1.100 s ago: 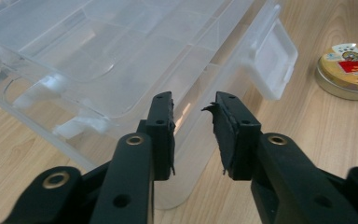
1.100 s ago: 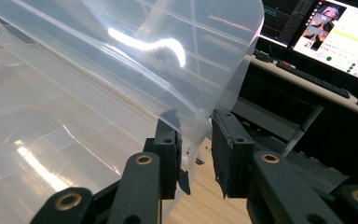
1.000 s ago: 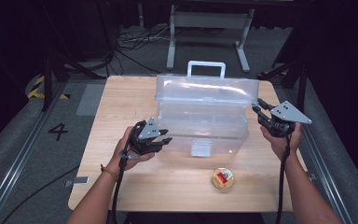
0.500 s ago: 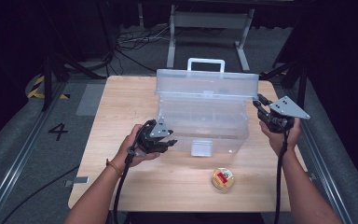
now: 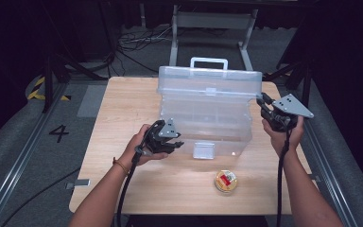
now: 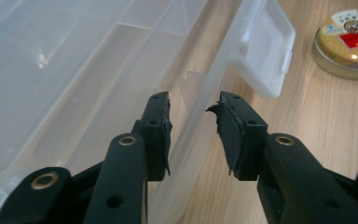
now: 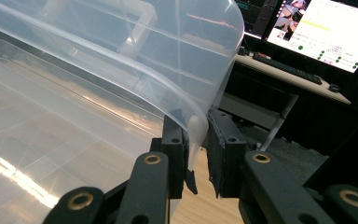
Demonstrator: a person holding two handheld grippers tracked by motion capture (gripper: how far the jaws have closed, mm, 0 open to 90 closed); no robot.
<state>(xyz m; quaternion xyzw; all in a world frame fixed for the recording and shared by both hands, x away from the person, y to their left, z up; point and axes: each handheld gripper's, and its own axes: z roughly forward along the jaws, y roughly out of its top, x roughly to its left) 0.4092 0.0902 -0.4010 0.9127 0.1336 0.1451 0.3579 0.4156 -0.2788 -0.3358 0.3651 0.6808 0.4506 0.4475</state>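
Clear plastic box stands open at the middle of the wooden surface, its raised lid pinched at the corner by the right claw, while the left claw, partly open, straddles its front wall without gripping.
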